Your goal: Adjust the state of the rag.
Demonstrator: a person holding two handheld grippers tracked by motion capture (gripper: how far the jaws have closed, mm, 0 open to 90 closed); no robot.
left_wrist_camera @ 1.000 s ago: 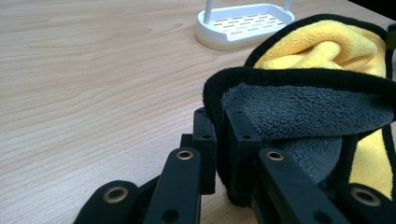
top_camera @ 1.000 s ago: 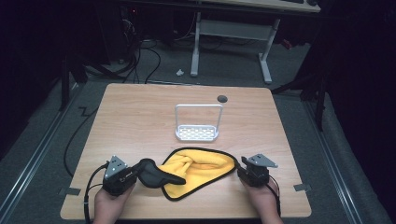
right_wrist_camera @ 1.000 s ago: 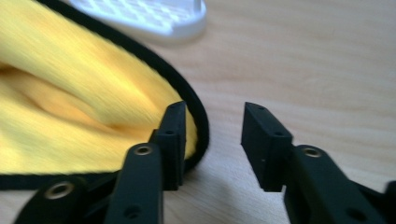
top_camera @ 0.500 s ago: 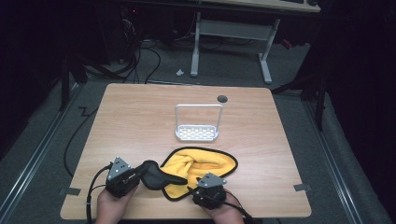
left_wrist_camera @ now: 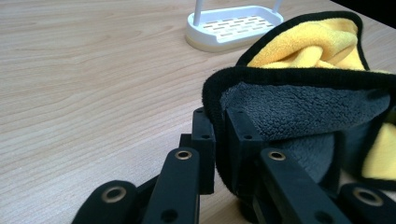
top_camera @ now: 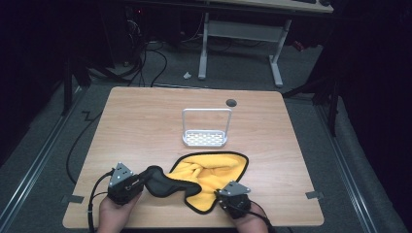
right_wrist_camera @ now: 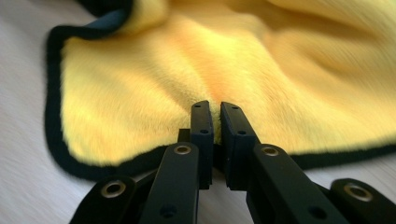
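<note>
Grippers low at near edge: left gripper (top_camera: 145, 180) clamping cloth (top_camera: 214, 172), right gripper (right_wrist_camera: 214, 122) seemingly pinching its hem.

Bench and surroundings

A light wooden bench (top_camera: 145, 126) carries a small white slotted rack (top_camera: 205, 138) with an upright wire loop handle, standing near its middle. A dark round grommet hole (top_camera: 231, 103) sits close to the far edge. Beyond, on the grey floor (top_camera: 233, 68), stand the white legs of another desk (top_camera: 274, 58), black cables (top_camera: 141, 58) and a small white scrap (top_camera: 186, 75).
</note>
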